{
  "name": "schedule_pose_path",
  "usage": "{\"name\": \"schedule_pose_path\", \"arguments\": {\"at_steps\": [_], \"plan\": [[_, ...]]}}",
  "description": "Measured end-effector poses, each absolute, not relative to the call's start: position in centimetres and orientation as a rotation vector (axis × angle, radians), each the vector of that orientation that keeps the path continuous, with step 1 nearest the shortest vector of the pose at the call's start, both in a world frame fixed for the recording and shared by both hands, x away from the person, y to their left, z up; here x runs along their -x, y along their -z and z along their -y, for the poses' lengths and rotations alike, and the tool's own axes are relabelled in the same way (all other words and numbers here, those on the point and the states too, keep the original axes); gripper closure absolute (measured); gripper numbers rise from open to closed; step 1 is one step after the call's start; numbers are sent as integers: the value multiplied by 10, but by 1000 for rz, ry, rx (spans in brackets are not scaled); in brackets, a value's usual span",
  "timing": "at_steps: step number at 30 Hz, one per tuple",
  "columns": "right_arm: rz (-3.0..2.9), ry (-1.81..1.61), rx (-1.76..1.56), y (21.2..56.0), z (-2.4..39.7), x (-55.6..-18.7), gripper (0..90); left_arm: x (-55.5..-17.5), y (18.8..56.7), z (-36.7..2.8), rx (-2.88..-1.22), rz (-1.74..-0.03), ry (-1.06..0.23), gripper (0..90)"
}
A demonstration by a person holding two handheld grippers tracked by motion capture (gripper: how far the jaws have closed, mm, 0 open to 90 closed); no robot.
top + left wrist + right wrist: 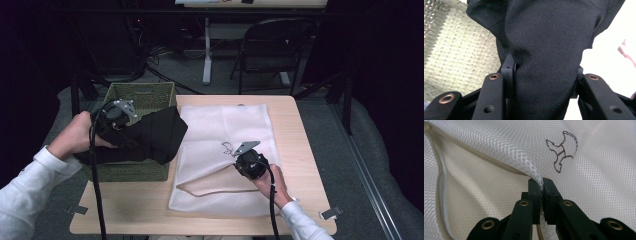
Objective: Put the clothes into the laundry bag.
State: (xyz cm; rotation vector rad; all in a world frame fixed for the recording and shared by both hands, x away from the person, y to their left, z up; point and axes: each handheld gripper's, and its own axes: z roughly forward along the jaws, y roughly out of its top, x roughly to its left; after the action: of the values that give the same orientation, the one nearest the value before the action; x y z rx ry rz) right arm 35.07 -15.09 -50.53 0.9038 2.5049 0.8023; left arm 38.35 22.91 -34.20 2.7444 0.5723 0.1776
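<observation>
Bench [300, 125]: light wood top; its near edge runs out of the bottom of the high view, and much of its middle lies under the mesh bag.
Mesh bag [240, 135]: white, flat on the middle of the bench, zip opening along the near left side; one lip is lifted, so the inside shows as a pale hollow, but how deep it goes is hard to make out. A small dark embroidered mark sits near the lifted edge [561, 150].
Basket [142, 95]: green woven, at the left end of the bench; its inside is mostly covered by the black garment and the left hand.
Black garment [160, 132]: held up over the basket's right rim, its loose end hanging just over the left edge of the mesh bag. Folds are lost in the dark cloth; what kind of garment it is cannot be told.
Left gripper [544, 75]: fingers part-way apart, clamped on a thick bunch of the black garment, which hides the fingertips.
Right gripper [541, 187]: fingers almost together, pinching the upper lip of the mesh bag at its zip edge.
</observation>
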Motion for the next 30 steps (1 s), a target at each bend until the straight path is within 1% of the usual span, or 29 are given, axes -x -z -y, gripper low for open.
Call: {"name": "schedule_pose_path", "arguments": {"at_steps": [5, 12, 20, 27, 30], "plan": [[-2504, -807, -913, 505, 151, -352, 867, -371, 344, -224, -2694, -579, -113, 561], [-2502, -808, -917, 505, 150, -352, 866, -355, 350, -214, -2683, -541, -90, 561], [-2500, -806, -909, 504, 150, -352, 868, -339, 363, -201, -2654, -540, -15, 560], [-2503, -803, -899, 503, 150, -353, 869, -326, 376, -189, -2645, -487, 69, 559], [-2508, -813, -897, 504, 150, -353, 868, -323, 381, -182, -2629, -460, 80, 559]]}}
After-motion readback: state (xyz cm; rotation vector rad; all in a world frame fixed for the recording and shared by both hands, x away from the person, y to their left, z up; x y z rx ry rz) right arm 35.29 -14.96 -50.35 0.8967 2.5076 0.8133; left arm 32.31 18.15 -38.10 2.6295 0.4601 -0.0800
